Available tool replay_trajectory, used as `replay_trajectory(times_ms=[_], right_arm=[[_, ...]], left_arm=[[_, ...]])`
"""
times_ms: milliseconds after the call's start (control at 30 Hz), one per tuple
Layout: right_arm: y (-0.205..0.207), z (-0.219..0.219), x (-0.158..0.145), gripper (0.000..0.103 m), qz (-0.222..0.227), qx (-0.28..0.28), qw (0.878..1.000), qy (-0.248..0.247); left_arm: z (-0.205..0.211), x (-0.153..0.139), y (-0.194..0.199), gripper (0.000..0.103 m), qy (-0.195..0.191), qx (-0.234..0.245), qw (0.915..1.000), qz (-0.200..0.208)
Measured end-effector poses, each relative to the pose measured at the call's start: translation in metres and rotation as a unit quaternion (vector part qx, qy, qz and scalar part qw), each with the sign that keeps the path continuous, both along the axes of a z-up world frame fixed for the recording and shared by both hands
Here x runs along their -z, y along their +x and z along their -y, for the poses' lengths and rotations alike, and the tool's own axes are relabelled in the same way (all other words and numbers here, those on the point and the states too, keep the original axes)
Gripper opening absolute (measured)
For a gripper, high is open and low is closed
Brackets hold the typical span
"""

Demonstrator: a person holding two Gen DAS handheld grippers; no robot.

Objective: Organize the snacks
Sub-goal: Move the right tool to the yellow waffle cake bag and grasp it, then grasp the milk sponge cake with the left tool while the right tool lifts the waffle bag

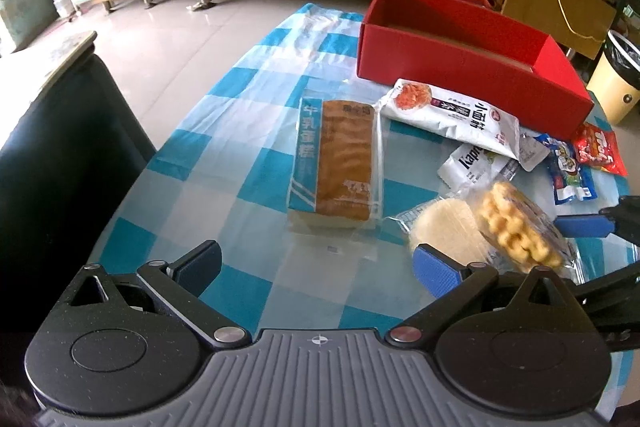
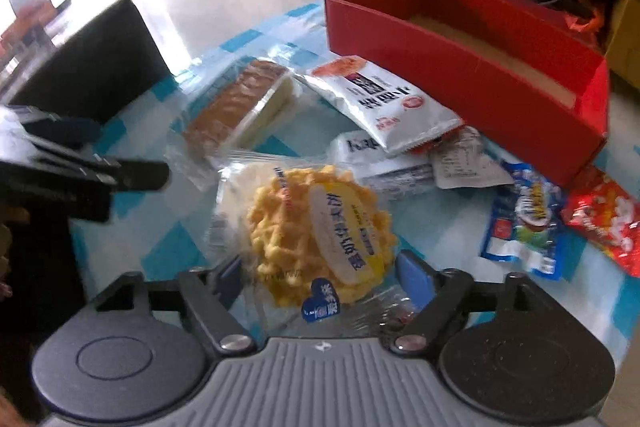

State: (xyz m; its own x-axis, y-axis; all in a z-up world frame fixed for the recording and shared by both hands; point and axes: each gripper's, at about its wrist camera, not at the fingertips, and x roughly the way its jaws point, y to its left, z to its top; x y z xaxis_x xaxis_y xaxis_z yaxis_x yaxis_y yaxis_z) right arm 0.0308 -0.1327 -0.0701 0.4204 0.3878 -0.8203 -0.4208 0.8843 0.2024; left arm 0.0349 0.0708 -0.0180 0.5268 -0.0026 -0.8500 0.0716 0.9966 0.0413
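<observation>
two fisheye views from hand-held grippers over a table covered in a blue and white checked cloth [image 1: 240,171]. the right gripper [image 2: 320,277] has its blue pads against either side of a clear-wrapped waffle pack [image 2: 320,227]; the jaws stand about half open, which looks like a grip on the pack, though the picture is blurred at the pads. in the left view the waffle pack [image 1: 516,231] is tilted above a pale round cracker pack [image 1: 444,231], so it seems to be partly raised rather than lying flat. the left gripper [image 1: 316,267] hovers wide open and empty over bare cloth, just short of a long wrapped milk cake [image 1: 338,163].

a red cardboard box [image 2: 460,67] sits open at the far side of the table. what can be seen of its floor is bare, though the near wall hides part of it. every snack in view lies outside it: the milk cake, a white noodle snack bag [image 1: 452,115] resting against the box front, a white sachet [image 1: 476,165] under that bag, a blue packet [image 2: 524,223] and a red packet [image 2: 604,223] near the box's right end.

judged from this, the sorting has barely begun. the waffle pack appears to be the first item in hand, and all the other snacks remain to be moved, presumably into the box.
</observation>
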Motion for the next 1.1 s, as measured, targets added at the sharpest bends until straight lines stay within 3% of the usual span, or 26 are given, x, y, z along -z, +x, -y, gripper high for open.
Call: replay_trajectory(times_ms=[100, 200, 433, 600, 700, 933, 1000, 1033, 1100], right_arm=[[0.002, 0.008, -0.012, 0.081, 0.003, -0.006, 0.999, 0.032], [0.007, 0.009, -0.020, 0.094, 0.024, -0.023, 0.997, 0.070], [0.046, -0.002, 0.020, 0.103, -0.014, -0.002, 1.000, 0.006], [0.055, 0.023, 0.038, 0.103, -0.069, 0.029, 0.995, 0.072], [0.050, 0.041, 0.044, 0.103, -0.065, 0.067, 0.987, 0.135], [0.044, 0.022, 0.039, 0.103, -0.047, 0.057, 0.994, 0.081], [0.046, 0.024, 0.036, 0.097, -0.057, 0.061, 0.993, 0.084], [0.046, 0.026, 0.034, 0.087, -0.064, 0.063, 0.991, 0.094], [0.043, 0.028, 0.034, 0.082, -0.075, 0.064, 0.988, 0.115]], left_arm=[[0.001, -0.002, -0.002, 0.103, 0.003, 0.001, 1.0000, 0.006], [-0.001, -0.002, -0.002, 0.103, 0.001, 0.001, 1.0000, 0.006], [-0.006, 0.002, 0.000, 0.103, -0.007, 0.004, 1.0000, -0.004], [-0.008, 0.003, 0.002, 0.103, -0.019, 0.004, 0.9998, -0.010], [-0.004, 0.003, 0.003, 0.103, -0.016, 0.013, 0.9997, -0.010], [0.000, -0.003, 0.014, 0.103, 0.005, 0.031, 0.9995, 0.002], [0.000, -0.005, 0.028, 0.103, 0.016, 0.025, 0.9996, 0.005], [-0.001, -0.005, 0.037, 0.103, 0.010, 0.021, 0.9997, 0.003], [-0.004, -0.002, 0.054, 0.103, -0.014, 0.005, 0.9998, -0.013]])
